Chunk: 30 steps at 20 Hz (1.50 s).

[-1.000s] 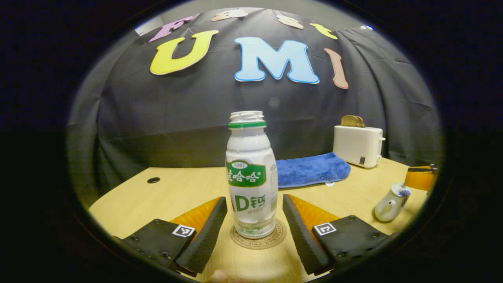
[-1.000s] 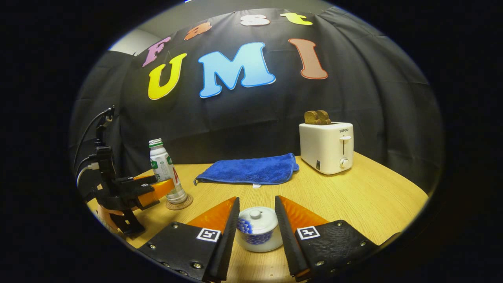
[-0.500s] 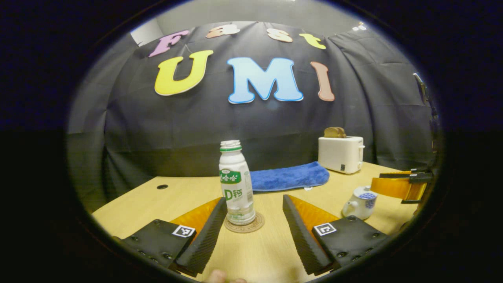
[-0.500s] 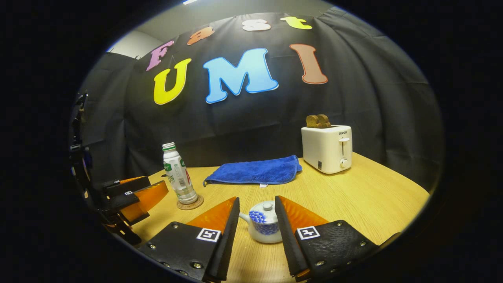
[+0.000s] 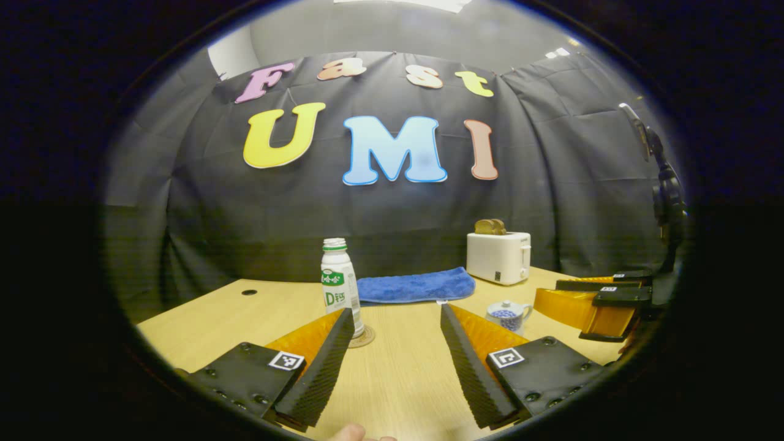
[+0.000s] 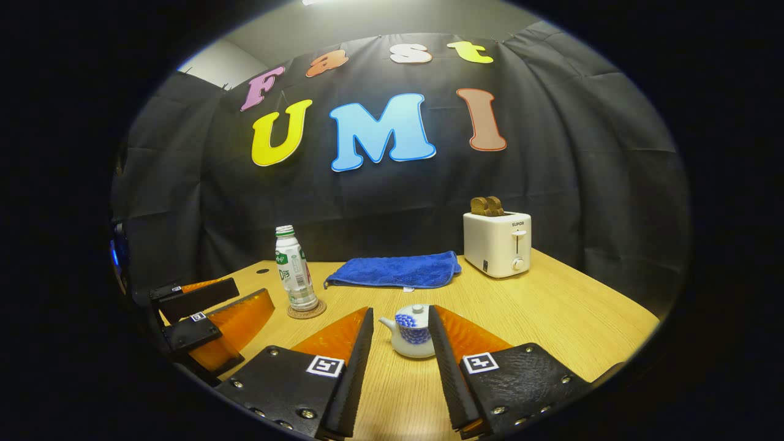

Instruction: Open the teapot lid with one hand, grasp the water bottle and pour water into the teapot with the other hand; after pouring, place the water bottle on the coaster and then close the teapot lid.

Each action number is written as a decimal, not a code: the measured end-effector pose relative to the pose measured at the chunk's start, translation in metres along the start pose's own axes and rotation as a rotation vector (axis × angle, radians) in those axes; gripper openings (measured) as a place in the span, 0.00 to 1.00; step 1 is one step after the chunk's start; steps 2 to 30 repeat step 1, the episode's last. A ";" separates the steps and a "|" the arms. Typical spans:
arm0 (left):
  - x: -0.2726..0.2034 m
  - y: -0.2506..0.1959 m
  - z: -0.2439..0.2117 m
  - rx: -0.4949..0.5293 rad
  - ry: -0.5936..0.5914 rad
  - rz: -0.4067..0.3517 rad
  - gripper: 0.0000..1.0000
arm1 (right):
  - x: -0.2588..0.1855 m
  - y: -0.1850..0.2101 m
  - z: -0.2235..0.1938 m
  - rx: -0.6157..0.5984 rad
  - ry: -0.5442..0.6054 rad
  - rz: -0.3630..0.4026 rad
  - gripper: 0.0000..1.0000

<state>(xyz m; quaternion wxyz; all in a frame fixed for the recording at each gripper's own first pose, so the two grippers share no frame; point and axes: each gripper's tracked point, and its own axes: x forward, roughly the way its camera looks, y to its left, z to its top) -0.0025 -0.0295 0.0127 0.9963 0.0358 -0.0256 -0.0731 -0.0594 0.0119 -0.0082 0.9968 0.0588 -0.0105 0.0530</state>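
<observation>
The bottle (image 5: pixel 339 285) stands upright on the coaster (image 5: pixel 362 337), its long axis vertical and its open neck pointing up; no cap is on it. What is inside it I cannot tell. In the right gripper view the bottle (image 6: pixel 295 277) and coaster (image 6: pixel 306 309) are at the left part of the worktop (image 6: pixel 551 306), well apart from the teapot (image 6: pixel 411 334).

The teapot stands upright with its lid (image 6: pixel 419 312) on, and its spout points to the left in this view. In the left gripper view the teapot (image 5: pixel 508 314) is small, to the right of the bottle.

The left gripper (image 5: pixel 395 367) is wide open and holds nothing; the bottle is just beyond its left finger. The right gripper (image 6: pixel 398 373) is also open and empty, with the teapot beyond its tips, not touched.

Behind, a blue towel (image 6: pixel 395 271) lies flat and a toaster (image 6: pixel 497 242) holds two slices of bread (image 6: pixel 485 205).
</observation>
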 end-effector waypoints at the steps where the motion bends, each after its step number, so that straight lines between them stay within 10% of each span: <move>1: -0.003 -0.005 0.000 -0.002 -0.001 -0.001 0.99 | -0.003 0.001 -0.001 -0.007 -0.002 -0.002 0.56; 30: -0.003 -0.005 0.000 -0.002 -0.001 -0.001 0.99 | -0.003 0.001 -0.001 -0.007 -0.002 -0.002 0.56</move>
